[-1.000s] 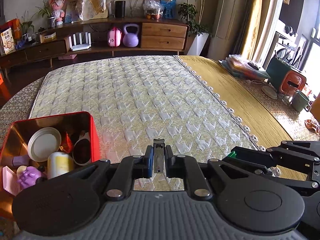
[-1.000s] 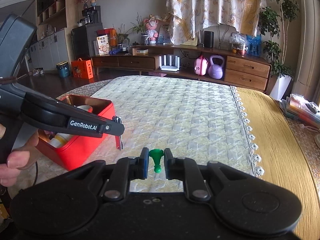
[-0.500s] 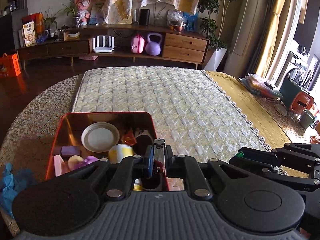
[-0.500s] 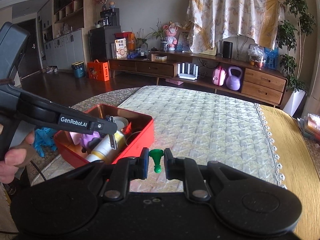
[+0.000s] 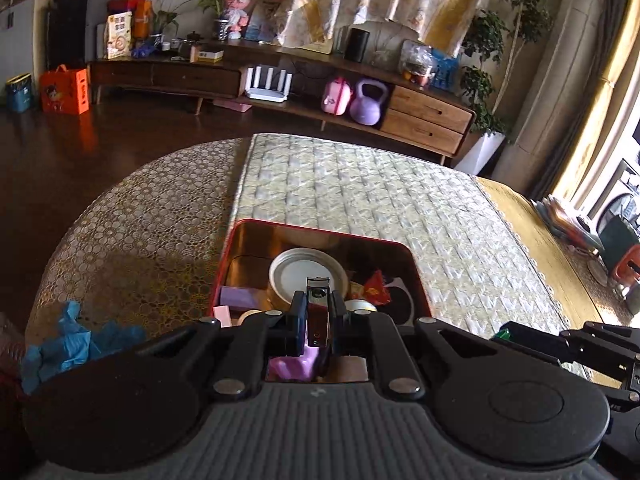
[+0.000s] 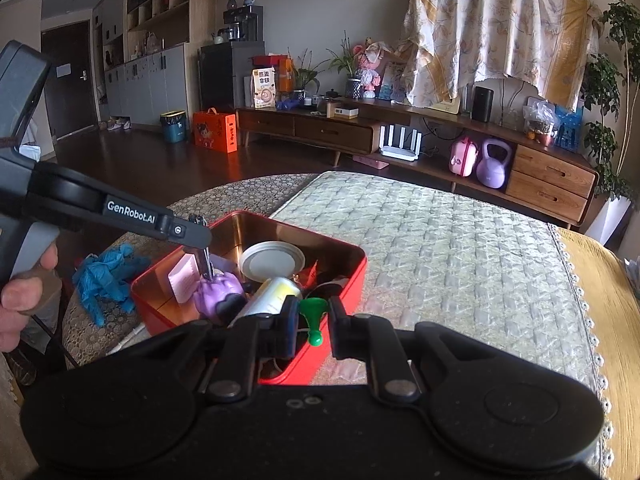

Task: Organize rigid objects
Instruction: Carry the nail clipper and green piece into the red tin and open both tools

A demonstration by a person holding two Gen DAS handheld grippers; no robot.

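Note:
A red tin box [image 5: 230, 240] [image 6: 352, 276] with a coppery inside stands on the quilted table cover. It holds a white round lid [image 5: 306, 276] [image 6: 272, 260], a purple toy [image 6: 218, 290], a pale cylinder [image 6: 276, 294] and other small items. My left gripper [image 5: 317, 316] [image 6: 202, 240] is shut on a metal nail clipper [image 5: 317, 312] [image 6: 206, 264], held over the box above the purple toy. My right gripper [image 6: 312, 320] is shut on a small green funnel-shaped piece [image 6: 313, 318] just above the box's near right edge; its tip [image 5: 502, 334] shows at the right of the left wrist view.
A crumpled blue glove [image 5: 72, 344] [image 6: 104, 276] lies left of the box on the round patterned tablecloth [image 5: 132, 216]. The quilted cover [image 6: 440, 248] stretches right of the box, then a yellow cloth [image 6: 600, 300]. A wooden sideboard [image 6: 400, 136] stands across the dark floor.
Both grippers have carried their pieces leftward; the box, first off to the left, now lies directly under the left gripper and at the right gripper's tips. Both stay shut.

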